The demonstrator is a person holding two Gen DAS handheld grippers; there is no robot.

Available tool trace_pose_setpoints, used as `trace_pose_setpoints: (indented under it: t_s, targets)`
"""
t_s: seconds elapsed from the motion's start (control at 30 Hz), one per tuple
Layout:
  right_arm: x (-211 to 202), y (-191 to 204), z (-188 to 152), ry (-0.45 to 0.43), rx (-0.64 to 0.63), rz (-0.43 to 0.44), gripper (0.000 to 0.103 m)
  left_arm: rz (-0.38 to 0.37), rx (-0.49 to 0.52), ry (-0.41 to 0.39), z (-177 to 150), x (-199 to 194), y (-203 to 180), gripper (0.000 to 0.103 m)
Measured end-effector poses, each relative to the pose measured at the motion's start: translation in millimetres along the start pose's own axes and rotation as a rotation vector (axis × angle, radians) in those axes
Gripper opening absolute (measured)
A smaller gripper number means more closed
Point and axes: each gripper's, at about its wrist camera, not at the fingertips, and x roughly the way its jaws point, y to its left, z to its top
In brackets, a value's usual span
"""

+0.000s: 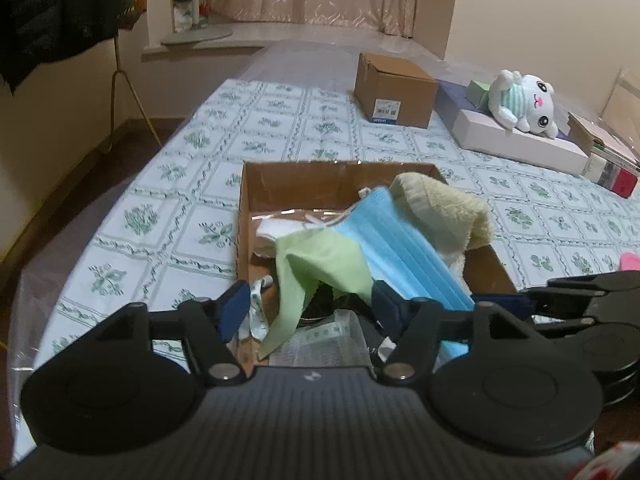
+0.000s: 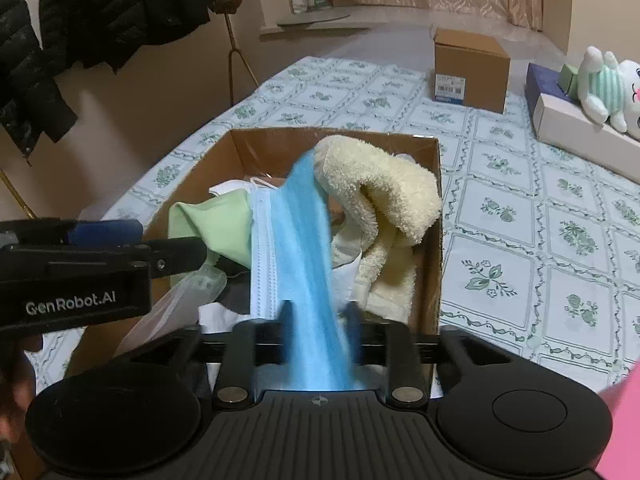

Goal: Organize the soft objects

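Note:
An open cardboard box (image 1: 340,166) (image 2: 434,184) on the table holds a heap of soft things. In it lie a green cloth (image 1: 320,268) (image 2: 216,224), a blue face mask (image 1: 400,248) (image 2: 304,240) and a cream towel (image 1: 444,208) (image 2: 380,184). My left gripper (image 1: 308,308) (image 2: 172,240) hangs over the box's near end with its jaws wide apart. The green cloth droops between them, unpinched. My right gripper (image 2: 319,316) (image 1: 520,296) is open too. The blurred blue mask runs loosely between its fingers.
A closed brown box (image 1: 394,92) stands farther back on the flower-patterned tablecloth (image 1: 180,220). At the right a white plush rabbit (image 1: 524,104) lies on a flat white box (image 1: 520,140). Something pink (image 1: 630,260) shows at the right edge. Dark jackets (image 2: 80,20) hang at the left.

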Motion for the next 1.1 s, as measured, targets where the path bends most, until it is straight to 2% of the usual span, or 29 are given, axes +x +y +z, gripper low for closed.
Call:
trace_pose_setpoints:
  t_s: [0.13,0.2,0.27,0.5,0.67,0.8,0.93,1.1]
  targets:
    - [-13,6,-6,-0.004,-0.042,0.009,0.051,0.003,0.005,-0.015,3,-15,2,0.078]
    - [-20,10,-10,-0.007,-0.061,0.008,0.06,0.0,0.005,-0.022,2,-23,4,0.081]
    - [-29,15,-14,-0.014,-0.085,0.009,0.063,0.003,-0.004,-0.028,0,-31,7,0.083]
    - [-68,30,-32,-0.059,-0.163,0.012,0.065,0.017,-0.027,-0.046,-17,-64,12,0.092]
    - [-104,31,-52,-0.11,-0.196,0.01,0.067,0.039,-0.07,-0.094,-34,-98,13,0.095]
    - [-136,23,-69,-0.182,-0.159,0.02,0.068,0.081,-0.11,-0.13,-49,-123,9,0.103]
    - [-168,18,-89,-0.247,-0.158,0.019,0.07,0.092,-0.129,-0.152,-65,-146,2,0.103]
    - [-191,12,-112,-0.231,-0.127,0.032,0.07,0.094,-0.118,-0.169,-81,-169,-19,0.103]
